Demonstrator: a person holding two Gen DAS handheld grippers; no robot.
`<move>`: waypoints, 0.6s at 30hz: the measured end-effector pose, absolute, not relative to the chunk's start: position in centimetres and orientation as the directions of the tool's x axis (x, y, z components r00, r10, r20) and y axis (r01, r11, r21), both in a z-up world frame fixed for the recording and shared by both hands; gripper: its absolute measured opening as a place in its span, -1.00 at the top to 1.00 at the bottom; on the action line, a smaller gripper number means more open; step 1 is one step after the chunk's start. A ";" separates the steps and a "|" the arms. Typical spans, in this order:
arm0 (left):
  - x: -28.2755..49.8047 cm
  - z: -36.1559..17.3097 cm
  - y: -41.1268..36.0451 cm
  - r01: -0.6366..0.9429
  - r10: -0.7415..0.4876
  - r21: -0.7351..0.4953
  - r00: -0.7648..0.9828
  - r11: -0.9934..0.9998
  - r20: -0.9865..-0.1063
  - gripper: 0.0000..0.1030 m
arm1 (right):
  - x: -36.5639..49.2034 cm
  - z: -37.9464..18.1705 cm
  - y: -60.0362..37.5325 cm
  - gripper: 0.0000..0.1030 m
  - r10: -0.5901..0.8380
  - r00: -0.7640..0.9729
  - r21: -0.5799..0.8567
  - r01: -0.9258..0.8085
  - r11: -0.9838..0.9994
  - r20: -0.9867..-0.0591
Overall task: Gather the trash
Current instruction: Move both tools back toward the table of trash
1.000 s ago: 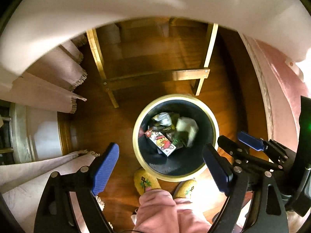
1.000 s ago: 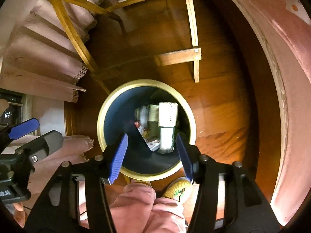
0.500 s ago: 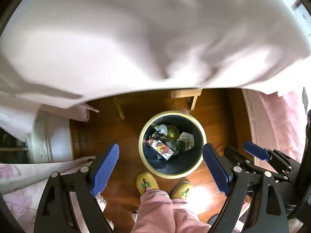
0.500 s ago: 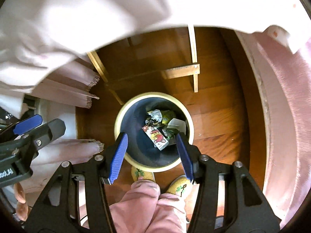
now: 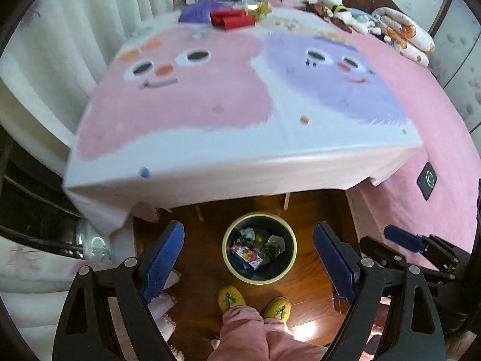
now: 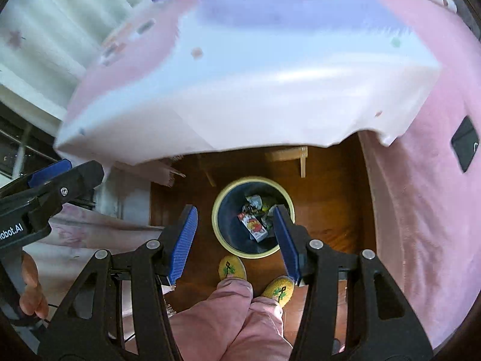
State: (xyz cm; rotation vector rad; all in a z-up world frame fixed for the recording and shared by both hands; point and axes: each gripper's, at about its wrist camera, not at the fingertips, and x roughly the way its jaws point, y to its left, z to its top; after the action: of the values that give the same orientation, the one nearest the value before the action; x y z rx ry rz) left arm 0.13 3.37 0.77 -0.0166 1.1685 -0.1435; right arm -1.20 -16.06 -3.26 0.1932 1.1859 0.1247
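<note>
Wooden floor [image 5: 207, 258] rings the bin [image 5: 231, 266] below both gaping tools.

Bright daylight, motion blur, fisheye warping.

The tablecloth [image 5: 240, 96] is white with pink and lilac cartoon faces. The bin [image 5: 259, 279] is dark with a cream rim; the slippers [image 5: 231, 299] are yellow.

The left gripper [image 6: 45, 177] body in the right wrist view carries white lettering, partly cut off, reading "obot.AI".
</note>
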 end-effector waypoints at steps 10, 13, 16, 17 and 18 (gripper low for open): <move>-2.2 11.0 4.2 0.092 -0.068 -0.026 0.487 0.995 -0.871 -0.72 | -2.9 6.2 -16.7 0.04 0.239 0.495 0.248 -0.049 0.967 -0.835; -1.8 13.1 4.4 0.089 -0.076 -0.035 0.504 0.995 -0.861 -0.72 | -3.1 8.3 -16.9 0.04 0.248 0.529 0.249 -0.072 0.966 -0.811; -1.4 15.2 4.3 0.088 -0.072 -0.030 0.525 0.996 -0.848 -0.72 | -2.9 10.1 -17.0 0.04 0.250 0.554 0.242 -0.089 0.966 -0.794; -1.2 15.8 4.3 0.090 -0.072 -0.029 0.532 0.996 -0.844 -0.72 | -2.7 10.7 -17.1 0.04 0.250 0.563 0.241 -0.093 0.966 -0.788; -0.9 16.6 4.4 0.091 -0.070 -0.024 0.541 0.996 -0.838 -0.72 | -2.5 11.2 -17.0 0.04 0.251 0.570 0.239 -0.096 0.966 -0.782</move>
State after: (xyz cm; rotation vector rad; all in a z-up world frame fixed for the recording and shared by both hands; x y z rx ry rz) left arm -0.94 4.39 16.64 0.0234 0.9951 -0.0955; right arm -2.52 -17.05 11.17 0.1775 0.9433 0.2047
